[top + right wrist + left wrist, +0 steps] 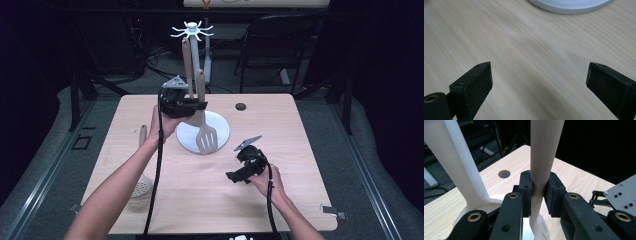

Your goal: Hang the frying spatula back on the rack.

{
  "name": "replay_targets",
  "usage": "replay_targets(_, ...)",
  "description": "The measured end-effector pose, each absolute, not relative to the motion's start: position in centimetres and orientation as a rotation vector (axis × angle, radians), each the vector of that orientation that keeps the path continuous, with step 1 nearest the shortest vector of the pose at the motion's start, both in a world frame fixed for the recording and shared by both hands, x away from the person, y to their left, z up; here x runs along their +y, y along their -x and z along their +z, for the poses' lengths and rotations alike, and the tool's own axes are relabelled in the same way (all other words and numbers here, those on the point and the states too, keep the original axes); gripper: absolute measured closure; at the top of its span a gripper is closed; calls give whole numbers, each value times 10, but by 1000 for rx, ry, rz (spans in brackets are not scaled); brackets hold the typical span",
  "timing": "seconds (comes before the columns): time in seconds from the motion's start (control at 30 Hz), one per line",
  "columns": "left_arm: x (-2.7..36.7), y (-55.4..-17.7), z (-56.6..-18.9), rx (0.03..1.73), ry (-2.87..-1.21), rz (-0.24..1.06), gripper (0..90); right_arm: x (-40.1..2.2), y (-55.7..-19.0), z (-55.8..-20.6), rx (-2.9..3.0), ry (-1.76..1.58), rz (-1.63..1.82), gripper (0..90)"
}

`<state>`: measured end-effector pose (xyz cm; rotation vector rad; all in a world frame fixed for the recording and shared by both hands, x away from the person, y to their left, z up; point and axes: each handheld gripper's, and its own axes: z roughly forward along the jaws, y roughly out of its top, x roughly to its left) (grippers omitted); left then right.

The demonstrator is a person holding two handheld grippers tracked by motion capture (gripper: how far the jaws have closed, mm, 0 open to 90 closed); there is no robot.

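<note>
Holding: the left gripper pinches the handle of a beige slotted spatula; in the left gripper view its fingers press on both sides of that handle, with the slotted blade hanging below them
Spatula place: upright above the round white base of the utensil stand, handle end up near the stand's pole; blade low over the base; whether the blade touches the base, cannot tell
Stand: a white pole rises from the base to a white hook crown at the top; in the left gripper view the pale pole stands just beside the held handle, to its left
Right gripper: the right gripper sits low over the table, in front of the base and well apart from the spatula; its fingers are spread wide with bare wood between them; the base's edge shows at the top of the right gripper view
Left side of table: a second utensil, a beige perforated skimmer, lies flat near the left edge, partly behind the person's left forearm
Table top: light wood, with a round cable hole near the far edge, right of the stand
</note>
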<state>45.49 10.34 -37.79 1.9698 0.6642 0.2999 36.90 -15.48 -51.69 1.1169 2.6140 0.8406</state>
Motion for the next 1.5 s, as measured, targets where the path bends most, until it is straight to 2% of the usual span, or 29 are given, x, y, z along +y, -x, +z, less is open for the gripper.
replay_targets(1.5,94,-474,-340,658,-1978,377,774,-154,-370,-519,2622,-1117,851,64)
